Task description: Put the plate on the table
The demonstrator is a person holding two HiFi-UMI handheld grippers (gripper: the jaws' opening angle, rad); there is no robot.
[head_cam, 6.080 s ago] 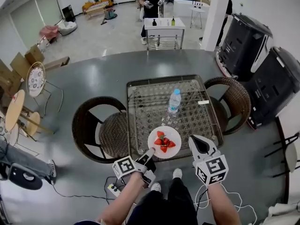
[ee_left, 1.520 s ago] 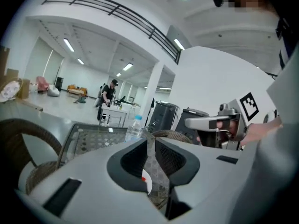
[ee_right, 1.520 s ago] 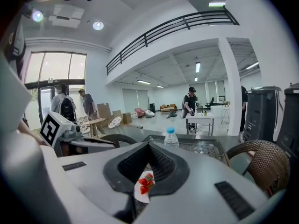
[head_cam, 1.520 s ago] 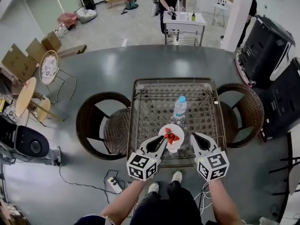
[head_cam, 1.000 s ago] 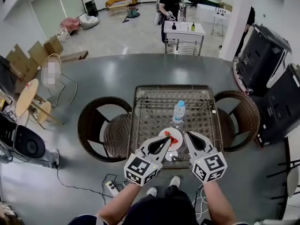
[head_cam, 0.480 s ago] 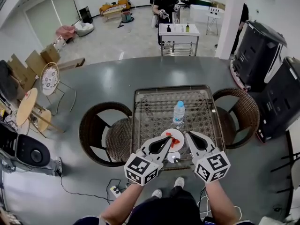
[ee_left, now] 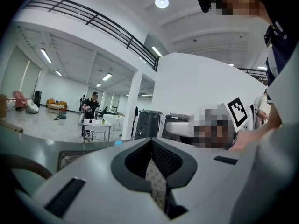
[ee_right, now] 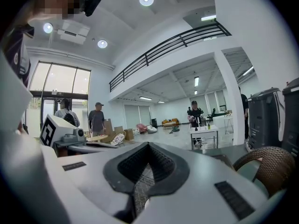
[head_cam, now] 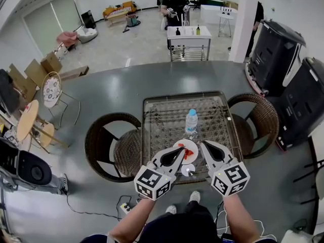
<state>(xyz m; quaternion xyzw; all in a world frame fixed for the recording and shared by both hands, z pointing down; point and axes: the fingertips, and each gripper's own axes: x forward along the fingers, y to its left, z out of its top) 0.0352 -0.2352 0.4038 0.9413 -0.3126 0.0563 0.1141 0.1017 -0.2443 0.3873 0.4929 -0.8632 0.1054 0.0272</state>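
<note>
A white plate point(head_cam: 191, 147) with red strawberries point(head_cam: 187, 153) lies on the glass-topped wicker table point(head_cam: 167, 115), near its front edge and just in front of a clear water bottle point(head_cam: 191, 121). My left gripper point(head_cam: 180, 151) hangs high above the table, and its tip covers the plate's left rim in the head view. My right gripper point(head_cam: 204, 146) hangs just right of the plate. In the left gripper view point(ee_left: 152, 164) and the right gripper view point(ee_right: 141, 174) the jaws stand together with nothing held; only table weave shows through the slit.
Brown wicker chairs stand left point(head_cam: 109, 146) and right point(head_cam: 255, 118) of the table. A small bright round spot point(head_cam: 188, 171) shows on the glass near the front edge. Large black machines point(head_cam: 296, 103) stand at the right. A person point(head_cam: 174, 4) stands at a white cart point(head_cam: 189, 40) far behind.
Six seconds ago the left gripper was low at the plate's rim. Both grippers have since risen and come close together above the table's front edge. Little has moved in the last second.
</note>
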